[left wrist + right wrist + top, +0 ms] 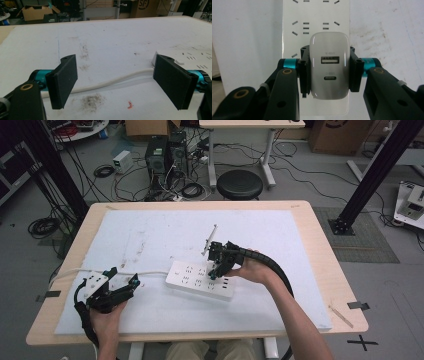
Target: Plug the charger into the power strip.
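The right gripper (328, 65) pinches a white charger (329, 65) by its two sides, its ports facing the camera. The power strip (315, 15) lies straight beyond and under the charger, its long axis running away along the jaws' line, so the sockets sit dead ahead. The left gripper (120, 80) rests spread and empty well to the side, over the strip's cord (112, 80).

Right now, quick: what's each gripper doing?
Left gripper: open, holding nothing, the white cable lying between its jaws.
Right gripper: closed on the white charger, over the power strip.
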`<state>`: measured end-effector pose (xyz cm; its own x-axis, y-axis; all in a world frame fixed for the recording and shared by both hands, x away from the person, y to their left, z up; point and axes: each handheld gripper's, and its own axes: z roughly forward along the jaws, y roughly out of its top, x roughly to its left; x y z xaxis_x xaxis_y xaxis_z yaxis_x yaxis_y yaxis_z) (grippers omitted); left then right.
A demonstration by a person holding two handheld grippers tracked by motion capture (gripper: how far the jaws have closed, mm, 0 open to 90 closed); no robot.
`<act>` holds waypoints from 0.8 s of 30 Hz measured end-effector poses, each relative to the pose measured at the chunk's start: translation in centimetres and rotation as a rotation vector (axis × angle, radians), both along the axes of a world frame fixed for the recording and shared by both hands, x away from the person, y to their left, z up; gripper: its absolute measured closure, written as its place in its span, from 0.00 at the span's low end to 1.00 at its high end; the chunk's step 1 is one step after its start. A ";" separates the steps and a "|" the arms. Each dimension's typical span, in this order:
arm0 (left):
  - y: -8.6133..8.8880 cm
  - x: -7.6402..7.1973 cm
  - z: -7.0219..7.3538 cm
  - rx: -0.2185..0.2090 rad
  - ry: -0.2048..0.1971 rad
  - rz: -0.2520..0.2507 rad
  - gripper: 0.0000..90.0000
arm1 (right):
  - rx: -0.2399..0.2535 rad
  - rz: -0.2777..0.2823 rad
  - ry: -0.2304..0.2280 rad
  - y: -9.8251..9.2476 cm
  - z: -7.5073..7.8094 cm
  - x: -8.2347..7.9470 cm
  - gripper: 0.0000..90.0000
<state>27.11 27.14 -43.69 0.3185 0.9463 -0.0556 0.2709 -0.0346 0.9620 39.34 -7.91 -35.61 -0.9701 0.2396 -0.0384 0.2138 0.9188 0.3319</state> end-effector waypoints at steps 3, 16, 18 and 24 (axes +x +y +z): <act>0.0 0.0 0.0 0.003 -0.002 -0.003 0.22 | -0.005 -0.002 0.008 0.0 0.0 0.0 0.70; -0.1 0.0 0.0 0.002 0.003 -0.004 0.22 | -0.015 -0.003 0.023 -0.1 -0.4 0.4 0.70; -0.1 0.0 0.0 0.004 0.003 -0.004 0.22 | -0.014 -0.006 0.025 -0.1 -0.4 0.4 0.70; -0.1 0.0 0.0 0.002 0.005 -0.007 0.22 | -0.035 -0.001 0.020 0.5 -0.4 0.4 0.70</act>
